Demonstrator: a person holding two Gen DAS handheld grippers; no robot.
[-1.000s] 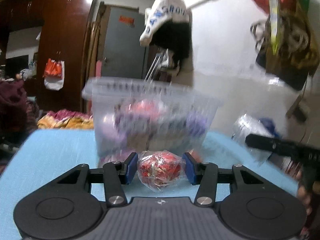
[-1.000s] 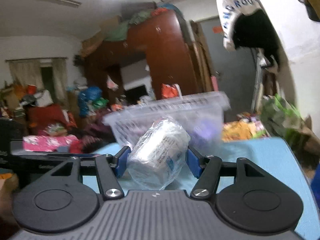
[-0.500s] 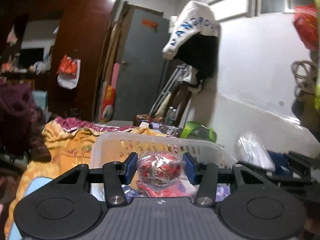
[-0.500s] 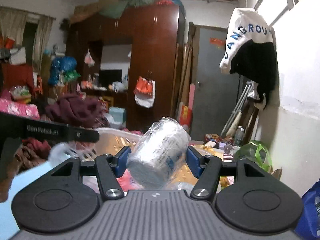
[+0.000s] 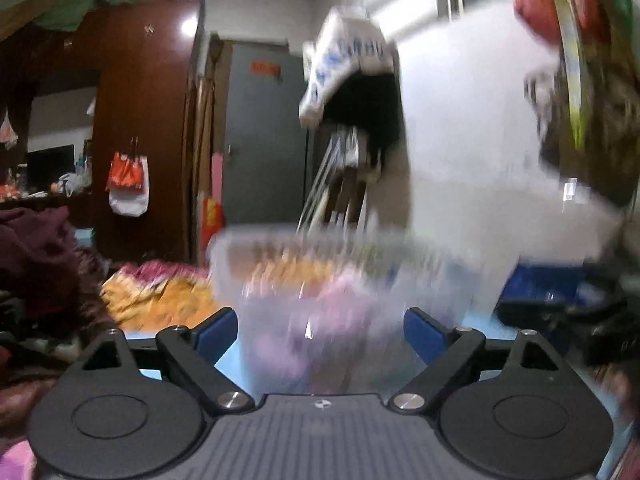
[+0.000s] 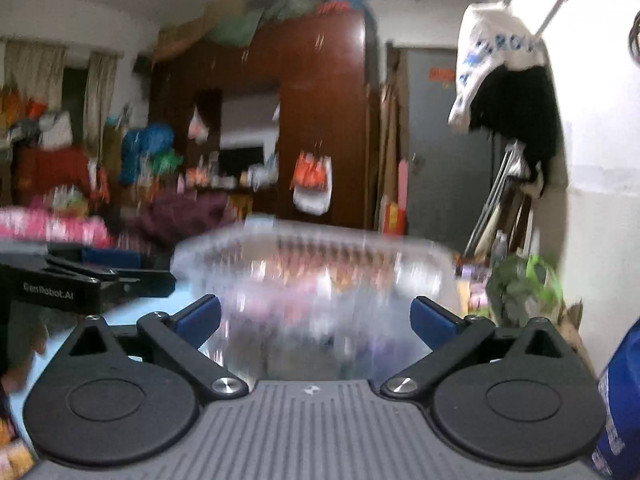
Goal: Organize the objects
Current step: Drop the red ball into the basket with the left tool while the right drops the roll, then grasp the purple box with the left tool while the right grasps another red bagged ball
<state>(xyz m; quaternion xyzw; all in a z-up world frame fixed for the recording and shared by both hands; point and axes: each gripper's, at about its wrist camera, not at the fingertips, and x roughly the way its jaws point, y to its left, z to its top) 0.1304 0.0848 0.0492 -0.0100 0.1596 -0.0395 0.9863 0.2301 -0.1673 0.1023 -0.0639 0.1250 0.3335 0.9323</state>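
A clear plastic basket (image 5: pixel 320 276) with pink and purple packets inside stands on the blue table, blurred by motion. My left gripper (image 5: pixel 320 330) is open and empty in front of its wall. In the right wrist view the same basket (image 6: pixel 312 276) fills the middle, and my right gripper (image 6: pixel 316 318) is open and empty before it. The left gripper's black body (image 6: pixel 80 280) shows at the left of the right wrist view. The red packet and the clear wrapped roll are not visible.
The blue table (image 5: pixel 228 356) carries the basket. A white wall (image 5: pixel 460 140) with a hanging black-and-white garment (image 5: pixel 360 92) is on the right. A dark wardrobe (image 6: pixel 320 120) and piles of clothes (image 5: pixel 36 264) lie behind. A blue bag (image 6: pixel 620 400) is at right.
Both grippers have opened and dropped lower, in front of the basket. The red packet has left the left gripper and the clear wrapped roll has left the right gripper.
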